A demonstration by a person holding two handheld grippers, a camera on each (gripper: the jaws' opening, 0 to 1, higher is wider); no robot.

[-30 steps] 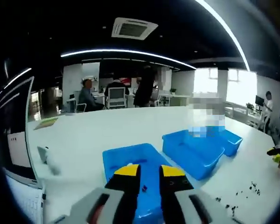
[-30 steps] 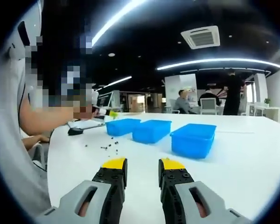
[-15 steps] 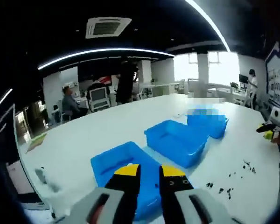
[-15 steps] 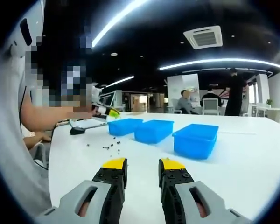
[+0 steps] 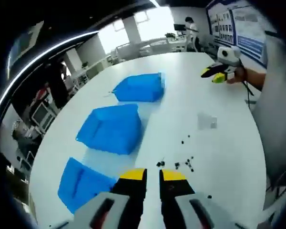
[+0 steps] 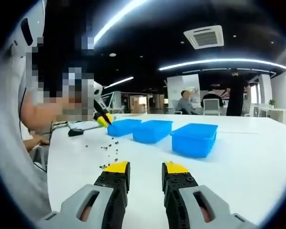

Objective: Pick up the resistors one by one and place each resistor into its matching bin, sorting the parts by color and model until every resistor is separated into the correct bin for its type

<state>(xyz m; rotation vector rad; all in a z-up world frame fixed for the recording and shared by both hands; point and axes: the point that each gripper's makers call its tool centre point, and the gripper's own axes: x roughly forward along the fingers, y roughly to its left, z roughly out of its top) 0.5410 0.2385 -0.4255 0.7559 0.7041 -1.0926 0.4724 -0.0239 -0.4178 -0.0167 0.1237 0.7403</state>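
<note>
White table [image 5: 229, 143]; three blue bins [image 5: 112, 129]; resistors [image 5: 183, 164] scattered loose.

The left tongs [image 5: 152, 175] now tilt down over the counter [image 5: 219, 143], above the scattered resistors [image 5: 181, 164], no longer over the nearest blue bin [image 5: 81, 183]. In the right gripper view they [image 6: 103, 116] now hang lower, above the resistors [image 6: 110, 150].

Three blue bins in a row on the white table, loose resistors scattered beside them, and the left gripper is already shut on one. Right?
Not quite. The left gripper holds nothing: the left gripper view shows an empty gap between its jaws. The three bins and scattered resistors are as you say.
</note>
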